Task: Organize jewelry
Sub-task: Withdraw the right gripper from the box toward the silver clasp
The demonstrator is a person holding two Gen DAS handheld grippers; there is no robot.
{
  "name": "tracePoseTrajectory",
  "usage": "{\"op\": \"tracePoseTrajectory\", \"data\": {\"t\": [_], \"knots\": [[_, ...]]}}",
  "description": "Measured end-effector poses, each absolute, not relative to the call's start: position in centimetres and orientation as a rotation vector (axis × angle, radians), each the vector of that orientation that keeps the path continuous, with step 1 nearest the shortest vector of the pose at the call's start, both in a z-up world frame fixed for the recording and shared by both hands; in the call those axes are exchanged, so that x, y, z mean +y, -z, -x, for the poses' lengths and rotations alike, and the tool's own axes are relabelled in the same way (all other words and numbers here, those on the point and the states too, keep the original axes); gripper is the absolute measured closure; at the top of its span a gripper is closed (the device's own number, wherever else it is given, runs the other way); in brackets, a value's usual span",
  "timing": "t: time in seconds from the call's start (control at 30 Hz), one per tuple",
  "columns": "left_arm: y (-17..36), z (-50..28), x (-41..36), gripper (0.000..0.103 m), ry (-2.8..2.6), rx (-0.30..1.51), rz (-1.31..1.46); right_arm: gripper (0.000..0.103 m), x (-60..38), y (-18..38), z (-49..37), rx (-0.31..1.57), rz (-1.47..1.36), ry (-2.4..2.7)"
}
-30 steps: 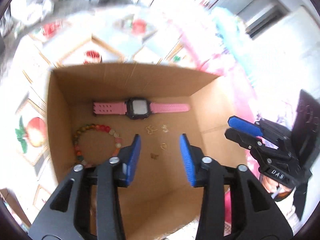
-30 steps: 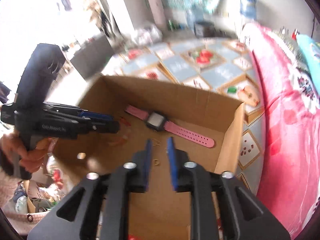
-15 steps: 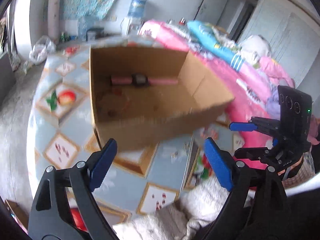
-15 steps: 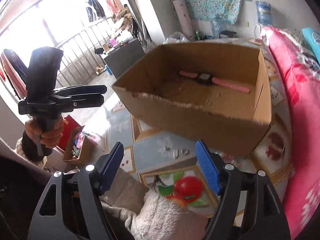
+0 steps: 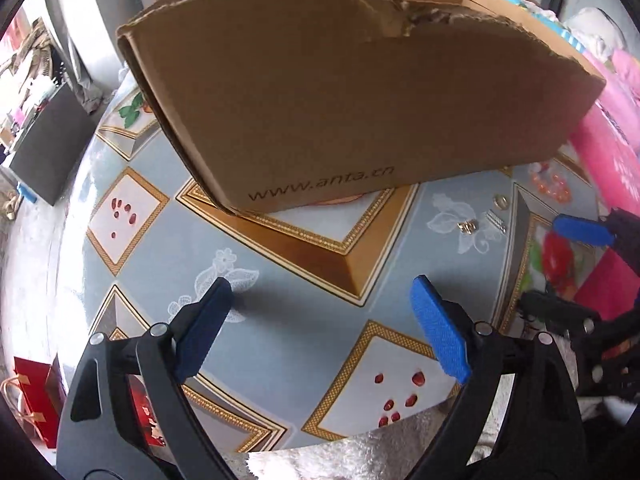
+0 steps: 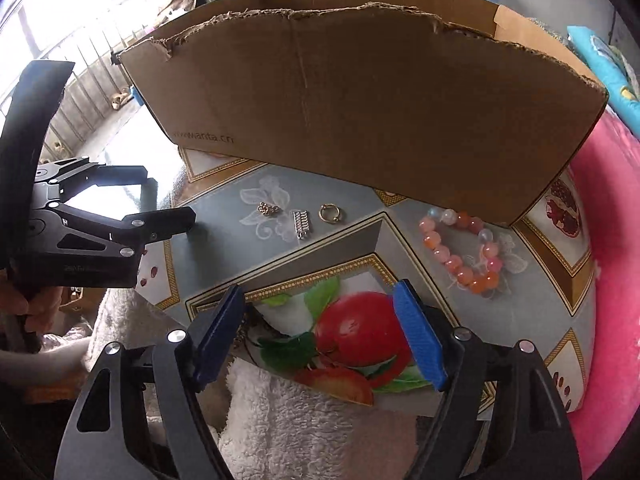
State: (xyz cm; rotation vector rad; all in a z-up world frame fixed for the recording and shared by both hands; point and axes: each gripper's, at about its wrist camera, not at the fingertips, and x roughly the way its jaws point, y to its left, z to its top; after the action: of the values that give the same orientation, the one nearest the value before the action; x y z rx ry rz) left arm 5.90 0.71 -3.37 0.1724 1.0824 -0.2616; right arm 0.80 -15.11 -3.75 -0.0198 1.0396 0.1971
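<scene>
In the right wrist view, the left hand-held gripper (image 6: 172,196) reaches in from the left edge of the frame, held by a person's hand (image 6: 16,300) at lower left. Its jaws have just been opening and stand wide apart with nothing between them, over the patterned bench (image 6: 224,256).

Right of it, in the middle of the frame, three small pieces lie in a row on the bench just in front of the cardboard box (image 6: 360,100): a small gold trinket (image 6: 269,209), a silver ladder-shaped piece (image 6: 301,224), and a gold ring (image 6: 329,213). They lie apart from one another and above the right hand-held gripper (image 6: 320,328), whose jaws have also just been opening and are spread wide and empty at lower centre, over a printed red fruit.

Further right, a bead bracelet (image 6: 464,250) of orange, pink and pale beads lies on the bench near the box's lower right corner, up and to the right of the right hand-held gripper's blue pad.

In the left wrist view, the box fills the upper frame, and the same small pieces sit at middle right, well up and right of the left hand-held gripper.
</scene>
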Motion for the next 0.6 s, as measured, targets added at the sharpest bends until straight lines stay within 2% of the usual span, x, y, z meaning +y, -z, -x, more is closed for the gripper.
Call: {"op": "tracePoseTrajectory", "data": {"t": [0.1, 0.17, 0.6], "knots": [[3.6, -6.2, 0.6, 0.012, 0.246, 1.078, -0.171, 0.014, -14.9, 3.9, -1.1, 1.042, 0.024, -0.184], [3.9, -6.4, 0.9, 0.009, 0.232, 1.084, -0.154, 0.007, -14.6, 4.0, -1.0, 1.046, 0.039, -0.174], [3.7, -6.5, 0.1, 0.008, 0.2, 1.105, -0.142, 0.006, -13.0, 4.5, -0.8, 1.055, 0.087, -0.152]]}}
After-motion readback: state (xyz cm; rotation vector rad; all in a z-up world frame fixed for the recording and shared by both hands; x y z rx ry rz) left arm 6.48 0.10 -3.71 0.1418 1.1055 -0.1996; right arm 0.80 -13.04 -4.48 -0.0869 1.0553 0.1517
